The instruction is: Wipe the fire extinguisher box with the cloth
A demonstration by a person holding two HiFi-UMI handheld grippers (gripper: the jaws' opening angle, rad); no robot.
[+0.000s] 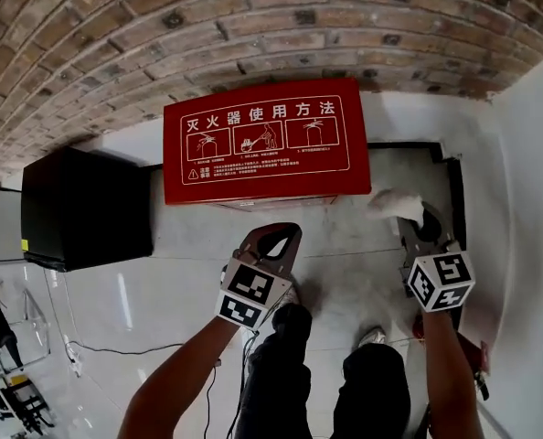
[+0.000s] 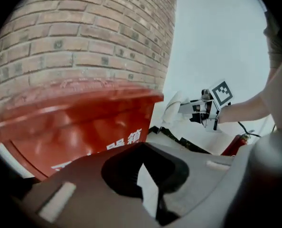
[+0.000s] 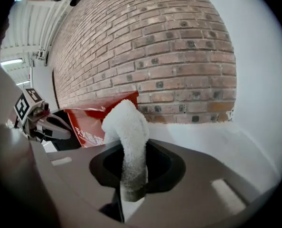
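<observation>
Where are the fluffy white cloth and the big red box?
Fluffy white cloth (image 3: 126, 127): right gripper view, its bent upper part.
Red fire extinguisher box (image 1: 267, 140): head view, middle of its printed face.

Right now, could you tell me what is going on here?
A person stands before the red fire extinguisher box, a claw in each hand. The right claw is shut on the white cloth, held off the box's right side, not touching it. The left claw is shut and empty, in front of the box. No wiping yet.
</observation>
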